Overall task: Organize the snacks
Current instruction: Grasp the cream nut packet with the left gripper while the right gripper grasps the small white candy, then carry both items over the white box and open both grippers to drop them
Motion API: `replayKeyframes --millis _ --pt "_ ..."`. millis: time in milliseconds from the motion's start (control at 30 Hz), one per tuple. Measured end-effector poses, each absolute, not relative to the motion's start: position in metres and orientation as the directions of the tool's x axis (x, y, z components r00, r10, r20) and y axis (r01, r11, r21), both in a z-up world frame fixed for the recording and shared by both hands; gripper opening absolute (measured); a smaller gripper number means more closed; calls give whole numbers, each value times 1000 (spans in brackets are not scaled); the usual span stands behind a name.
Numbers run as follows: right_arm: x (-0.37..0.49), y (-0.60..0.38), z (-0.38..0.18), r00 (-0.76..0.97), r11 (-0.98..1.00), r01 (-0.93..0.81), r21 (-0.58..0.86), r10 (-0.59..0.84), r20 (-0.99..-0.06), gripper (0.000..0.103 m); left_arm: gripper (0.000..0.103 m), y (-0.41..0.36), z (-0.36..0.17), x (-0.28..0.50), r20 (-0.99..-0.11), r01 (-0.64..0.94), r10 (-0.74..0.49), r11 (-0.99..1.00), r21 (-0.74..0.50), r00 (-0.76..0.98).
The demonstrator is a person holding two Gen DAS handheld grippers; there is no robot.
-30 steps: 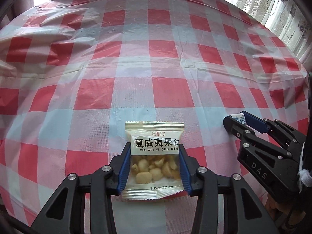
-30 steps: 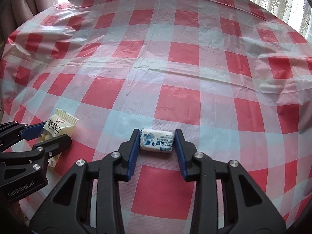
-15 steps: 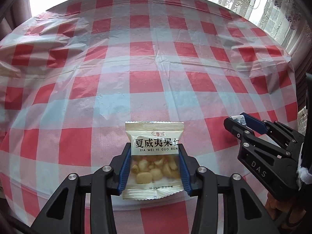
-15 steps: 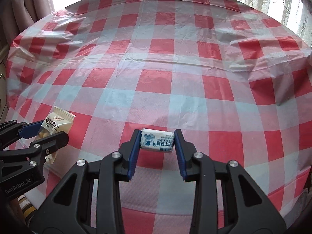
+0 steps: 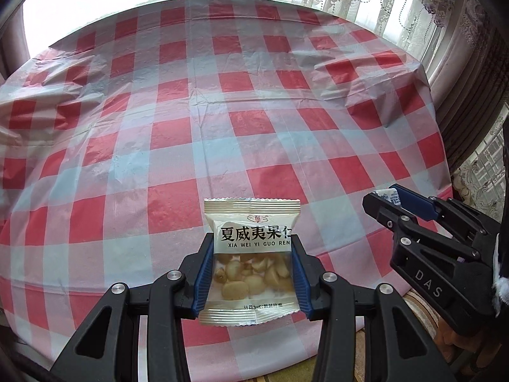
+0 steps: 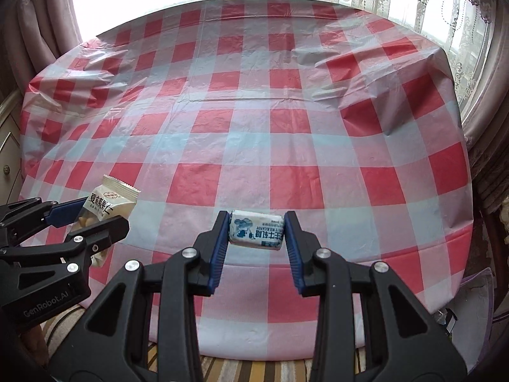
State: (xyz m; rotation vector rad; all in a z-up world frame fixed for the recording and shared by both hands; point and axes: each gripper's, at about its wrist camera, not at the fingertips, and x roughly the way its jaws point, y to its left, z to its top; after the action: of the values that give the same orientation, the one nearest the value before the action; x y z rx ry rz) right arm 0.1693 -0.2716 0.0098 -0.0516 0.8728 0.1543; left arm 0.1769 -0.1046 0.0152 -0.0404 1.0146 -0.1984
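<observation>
My left gripper (image 5: 251,248) is shut on a cream nut packet (image 5: 253,264) with black Chinese lettering and a clear window showing pale nuts. It hangs above the near edge of the red-and-white checked tablecloth (image 5: 222,111). In the right wrist view the same packet (image 6: 106,205) sits in the left gripper (image 6: 95,213) at the lower left. My right gripper (image 6: 256,229) is shut on a small white-and-blue wrapped candy (image 6: 257,230), held crosswise between the blue pads. From the left wrist view the right gripper (image 5: 381,199) shows at the right with a corner of the candy (image 5: 386,195).
The checked cloth covers the whole table (image 6: 286,121), creased at the far right corner (image 6: 366,73). Lace curtains (image 5: 397,9) and a window lie behind it. A cabinet (image 6: 8,146) stands at the left. A striped rug (image 6: 254,366) shows below the table's near edge.
Both grippers have pulled back toward the near edge of the table and risen, each keeping its snack. More of the table, the window and the floor has come into view.
</observation>
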Motion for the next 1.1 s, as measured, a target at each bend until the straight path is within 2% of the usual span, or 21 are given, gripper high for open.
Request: replayKeyframes --millis 1100 --pt "25 -460 27 625 984 181 -7 -120 -771 38 45 -297 43 78 -826 535 -376 838 -109 420"
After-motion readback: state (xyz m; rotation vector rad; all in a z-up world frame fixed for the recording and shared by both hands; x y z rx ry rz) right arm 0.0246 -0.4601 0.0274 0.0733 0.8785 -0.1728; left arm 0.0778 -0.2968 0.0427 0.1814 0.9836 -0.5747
